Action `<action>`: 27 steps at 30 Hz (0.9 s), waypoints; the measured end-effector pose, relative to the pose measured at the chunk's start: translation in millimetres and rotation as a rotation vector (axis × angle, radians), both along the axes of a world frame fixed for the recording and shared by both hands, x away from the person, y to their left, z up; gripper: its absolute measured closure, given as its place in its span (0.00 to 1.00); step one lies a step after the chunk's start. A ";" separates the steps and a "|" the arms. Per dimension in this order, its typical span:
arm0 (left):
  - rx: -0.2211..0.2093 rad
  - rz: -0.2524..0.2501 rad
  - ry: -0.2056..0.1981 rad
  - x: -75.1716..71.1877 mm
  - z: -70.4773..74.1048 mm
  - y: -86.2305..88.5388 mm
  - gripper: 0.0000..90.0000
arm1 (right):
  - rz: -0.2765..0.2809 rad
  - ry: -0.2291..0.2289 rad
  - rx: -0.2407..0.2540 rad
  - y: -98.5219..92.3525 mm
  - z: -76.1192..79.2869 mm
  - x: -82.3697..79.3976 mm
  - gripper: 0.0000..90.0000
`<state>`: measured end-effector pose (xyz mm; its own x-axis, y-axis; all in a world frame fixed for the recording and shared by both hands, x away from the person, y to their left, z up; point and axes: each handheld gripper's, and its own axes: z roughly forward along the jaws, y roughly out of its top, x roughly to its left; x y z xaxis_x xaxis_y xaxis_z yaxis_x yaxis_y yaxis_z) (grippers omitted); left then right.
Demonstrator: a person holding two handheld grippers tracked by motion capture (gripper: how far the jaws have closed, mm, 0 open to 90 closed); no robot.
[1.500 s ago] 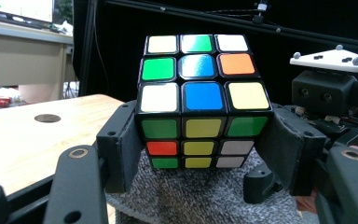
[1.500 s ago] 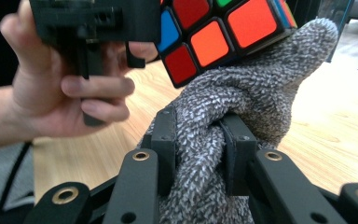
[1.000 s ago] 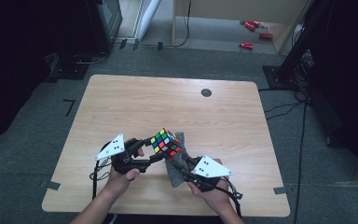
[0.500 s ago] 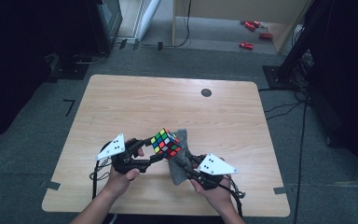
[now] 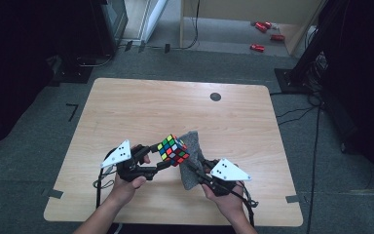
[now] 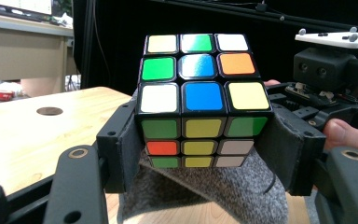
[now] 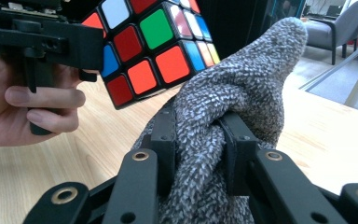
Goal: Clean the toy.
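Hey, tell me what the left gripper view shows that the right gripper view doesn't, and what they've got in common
Left gripper view alone: the left gripper clamping the cube by its sides, and a dark round hole in the table top.

Right gripper view alone: the right gripper pinching the grey cloth, and a grey chair in the background.

Both: the cube, the cloth, the wooden table.

No text, label, brand or number can be read anywhere.

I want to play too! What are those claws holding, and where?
Left gripper clamps the puzzle cube by two opposite sides; right gripper pinches the grey cloth at its bunched middle.
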<state>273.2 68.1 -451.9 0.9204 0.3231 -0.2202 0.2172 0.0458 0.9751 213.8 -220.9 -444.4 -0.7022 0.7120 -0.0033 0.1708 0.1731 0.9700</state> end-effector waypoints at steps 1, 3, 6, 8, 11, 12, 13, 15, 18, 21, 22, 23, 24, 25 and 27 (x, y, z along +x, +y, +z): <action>0.000 0.000 0.000 0.0 0.1 -0.1 0.39 | 0.005 0.002 -0.005 1.6 -0.5 -0.4 0.79; -0.001 0.002 0.000 0.0 0.5 0.6 0.39 | 0.038 0.008 -0.024 7.4 -2.9 -1.6 0.79; -0.004 0.010 0.001 0.3 0.9 1.9 0.39 | 0.091 0.008 -0.068 18.3 -6.9 -4.7 0.78; -0.004 0.012 -0.001 0.6 1.0 2.6 0.39 | 0.103 -0.001 -0.090 22.2 -7.7 -6.2 0.78; -0.002 0.011 0.000 0.7 0.7 2.9 0.39 | 0.069 0.000 -0.070 16.2 -5.2 -4.0 0.78; 0.002 0.011 -0.001 0.7 0.5 2.7 0.39 | 0.046 0.000 -0.057 12.1 -4.1 -2.6 0.78; 0.002 0.009 0.000 0.5 0.3 2.2 0.39 | 0.023 0.002 -0.040 7.7 -2.9 -1.2 0.79; 0.003 0.008 0.001 0.2 -0.1 1.0 0.39 | -0.008 0.009 -0.002 0.7 -1.0 0.8 0.79; 0.005 0.005 0.000 0.1 -0.3 0.3 0.39 | 0.006 0.011 -0.003 2.3 -1.1 -0.3 0.79; 0.001 0.010 0.002 0.3 0.1 1.1 0.39 | 0.055 0.026 -0.025 12.6 -5.2 -2.1 0.79; 0.001 0.012 0.002 0.5 0.1 1.7 0.39 | 0.066 0.031 -0.033 15.2 -6.2 -2.8 0.79; 0.001 0.013 0.002 0.7 0.1 2.2 0.39 | 0.085 0.030 -0.051 19.2 -7.8 -3.6 0.79; 0.001 0.014 0.002 0.9 0.1 2.5 0.39 | 0.093 0.030 -0.064 21.8 -8.7 -4.2 0.79; 0.001 0.015 0.002 1.0 0.2 2.7 0.39 | 0.094 0.030 -0.076 23.0 -9.1 -4.6 0.79; 0.000 0.015 0.002 1.0 0.3 3.1 0.39 | 0.083 0.025 -0.078 21.3 -8.2 -3.7 0.79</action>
